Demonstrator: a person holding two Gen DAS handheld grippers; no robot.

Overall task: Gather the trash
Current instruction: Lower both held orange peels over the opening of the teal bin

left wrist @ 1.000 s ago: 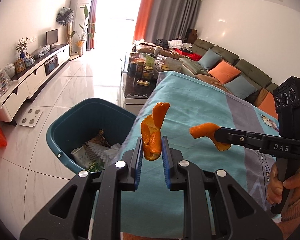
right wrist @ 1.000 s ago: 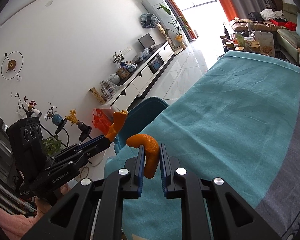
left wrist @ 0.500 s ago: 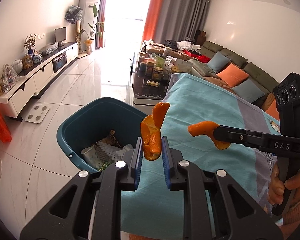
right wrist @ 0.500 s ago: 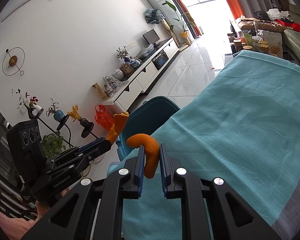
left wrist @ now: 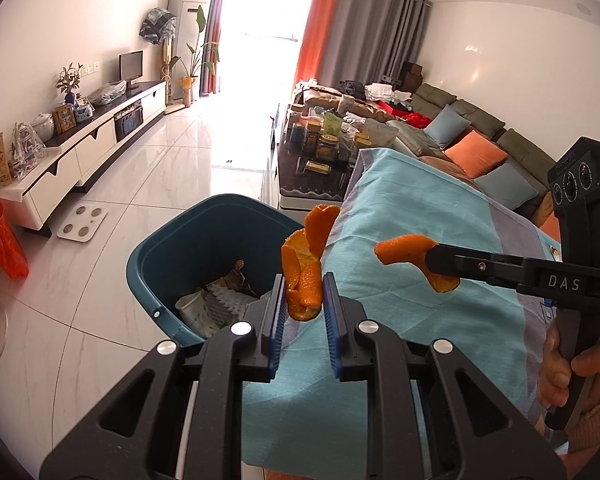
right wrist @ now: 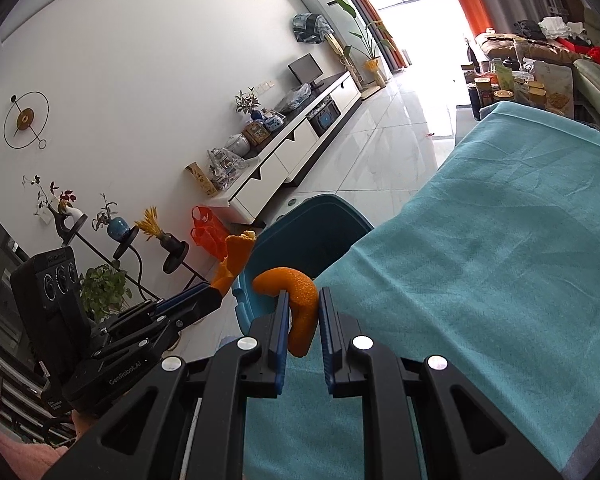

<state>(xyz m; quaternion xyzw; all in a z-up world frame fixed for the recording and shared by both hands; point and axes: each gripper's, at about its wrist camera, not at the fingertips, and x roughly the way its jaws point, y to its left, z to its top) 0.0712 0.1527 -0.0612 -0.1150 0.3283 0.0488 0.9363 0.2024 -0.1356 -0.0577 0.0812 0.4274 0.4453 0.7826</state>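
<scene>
Beside the teal bin [left wrist: 168, 248], at the tabletop's [left wrist: 428, 240] edge, left tongs [left wrist: 303, 300] grip a folded orange peel [left wrist: 300, 276]; right tongs [right wrist: 303, 312] grip a curved orange peel [right wrist: 298, 300].

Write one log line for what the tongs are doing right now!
left tongs: shut on folded orange peel | right tongs: shut on curved orange peel | teal plastic bin: beside table, holds paper trash

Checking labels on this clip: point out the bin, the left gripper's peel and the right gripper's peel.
bin [left wrist: 162, 248]: left wrist view, inner wall.
left gripper's peel [left wrist: 302, 280]: left wrist view, middle.
right gripper's peel [right wrist: 302, 300]: right wrist view, curved middle.
</scene>
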